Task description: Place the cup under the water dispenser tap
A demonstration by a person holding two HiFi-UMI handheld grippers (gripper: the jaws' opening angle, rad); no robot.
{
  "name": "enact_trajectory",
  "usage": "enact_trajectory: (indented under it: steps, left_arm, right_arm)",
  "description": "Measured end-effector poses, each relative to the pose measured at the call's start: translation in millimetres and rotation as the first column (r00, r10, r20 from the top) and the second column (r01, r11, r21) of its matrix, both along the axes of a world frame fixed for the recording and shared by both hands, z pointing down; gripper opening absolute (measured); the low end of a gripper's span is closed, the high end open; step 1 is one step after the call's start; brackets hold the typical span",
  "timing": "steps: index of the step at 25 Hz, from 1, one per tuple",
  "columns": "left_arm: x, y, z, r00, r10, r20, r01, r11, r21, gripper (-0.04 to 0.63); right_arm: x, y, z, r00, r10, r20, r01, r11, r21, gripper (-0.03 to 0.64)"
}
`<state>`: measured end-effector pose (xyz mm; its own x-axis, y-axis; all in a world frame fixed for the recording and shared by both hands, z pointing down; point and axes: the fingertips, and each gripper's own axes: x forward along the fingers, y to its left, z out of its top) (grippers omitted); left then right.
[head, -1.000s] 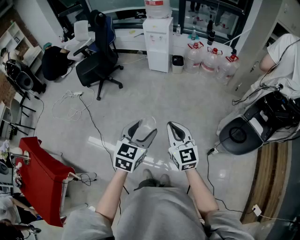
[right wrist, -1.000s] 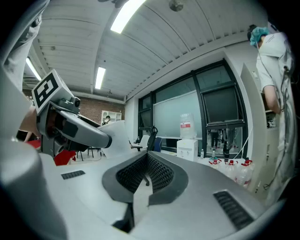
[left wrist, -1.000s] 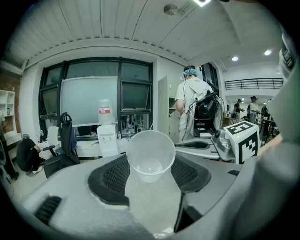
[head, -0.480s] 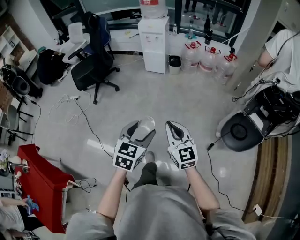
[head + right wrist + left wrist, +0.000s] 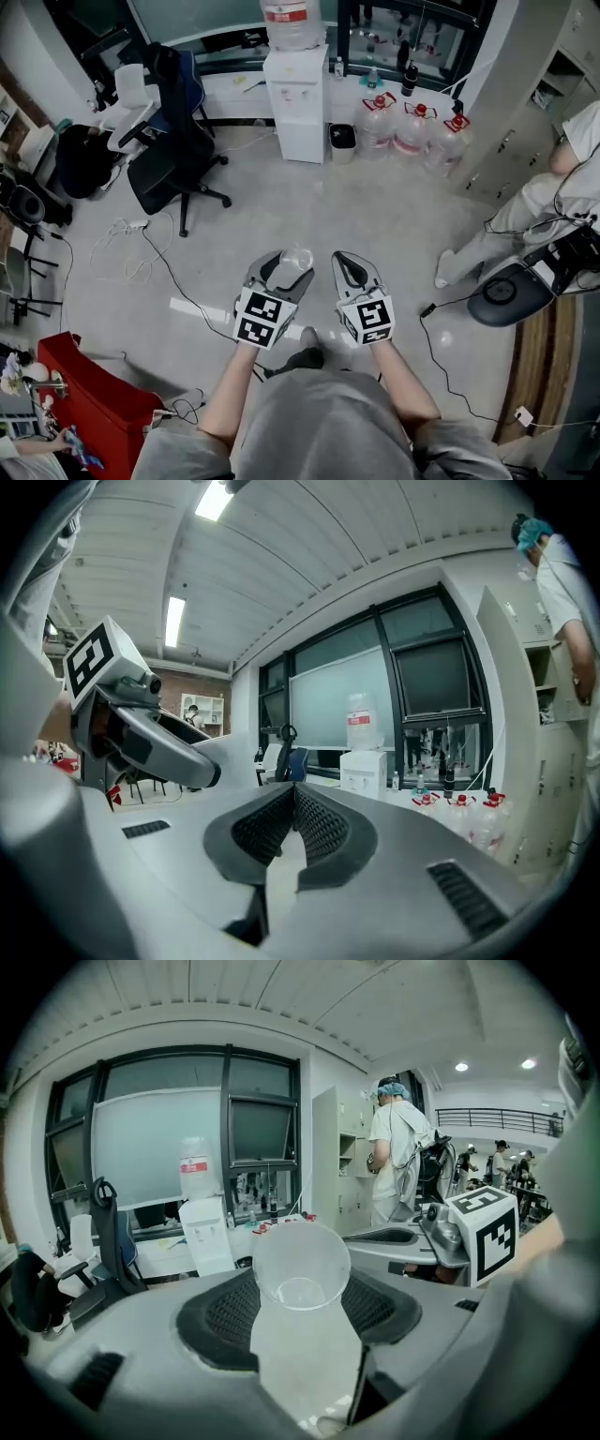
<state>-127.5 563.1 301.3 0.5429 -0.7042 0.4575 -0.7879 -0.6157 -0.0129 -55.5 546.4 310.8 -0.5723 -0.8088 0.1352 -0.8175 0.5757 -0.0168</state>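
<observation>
A clear plastic cup (image 5: 300, 1267) sits between the jaws of my left gripper (image 5: 289, 265), which is shut on it; its rim (image 5: 297, 257) shows in the head view too. The white water dispenser (image 5: 294, 103) with a bottle on top stands far ahead by the window wall, small in the left gripper view (image 5: 208, 1232) and in the right gripper view (image 5: 366, 771). My right gripper (image 5: 350, 265) is beside the left one, shut with nothing between its jaws (image 5: 289, 829). Both are held at waist height over the floor.
A black office chair (image 5: 173, 131) stands left of the dispenser, with cables (image 5: 131, 239) on the floor near it. Several water jugs (image 5: 412, 127) and a small bin (image 5: 342, 137) stand right of the dispenser. A person (image 5: 562, 178) and a wheeled machine (image 5: 525, 281) are at right. A red bin (image 5: 89, 389) is at lower left.
The whole view has shifted: the dispenser, chair and jugs sit nearer and lower in the head view, as the person has walked forward. Both grippers keep their hold and pose.
</observation>
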Motion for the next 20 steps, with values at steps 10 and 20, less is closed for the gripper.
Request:
enact_trajectory:
  steps: [10,20]
  left_arm:
    - [-33,-93,13,0.999,0.047,-0.001,-0.047,0.998,-0.036,0.276]
    - [-33,-169,25,0.999,0.055,-0.001,-0.055,0.997,-0.054,0.276]
  right_arm:
    - [-32,-91,11,0.999,0.045,-0.001,-0.045,0.999,-0.029,0.012]
    - [-29,-165,25,0.999,0.051,-0.008,-0.051,0.997,-0.057,0.012]
